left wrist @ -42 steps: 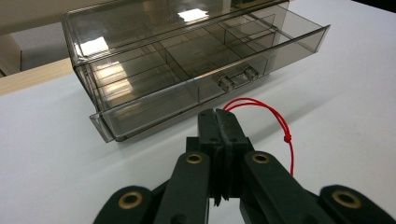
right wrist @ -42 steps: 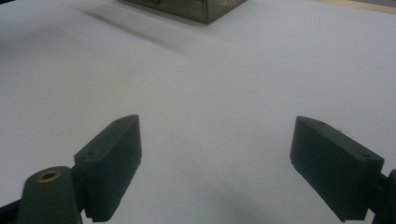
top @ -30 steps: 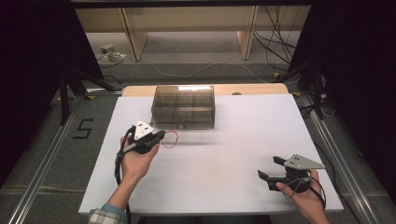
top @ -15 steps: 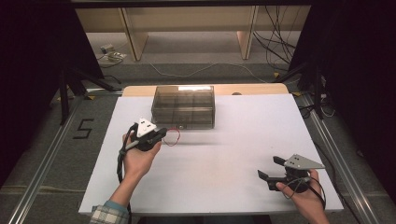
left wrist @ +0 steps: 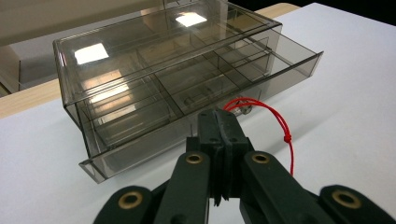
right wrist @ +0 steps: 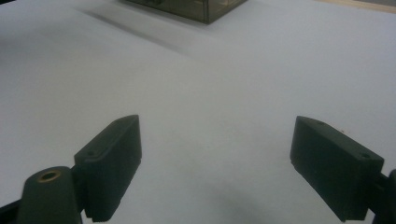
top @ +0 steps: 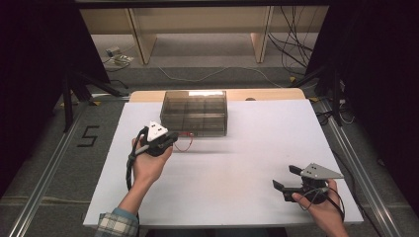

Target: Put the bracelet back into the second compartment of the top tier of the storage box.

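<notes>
Smoky clear drawer box [left wrist: 163, 88] (red cord [left wrist: 275, 116])

We hold the left gripper [top: 170, 139] in our left hand [top: 148, 160], just in front of the clear box [top: 194, 112], near its left front corner. Its jaws are pressed together and point toward the box. Our left forearm [top: 126, 202] comes up from the near edge, with a checked sleeve [top: 114, 224]. The right gripper [top: 286, 178] sits in our right hand [top: 321, 210], well apart from the box, to its front right. Its jaws stand wide apart with nothing between them.
</notes>
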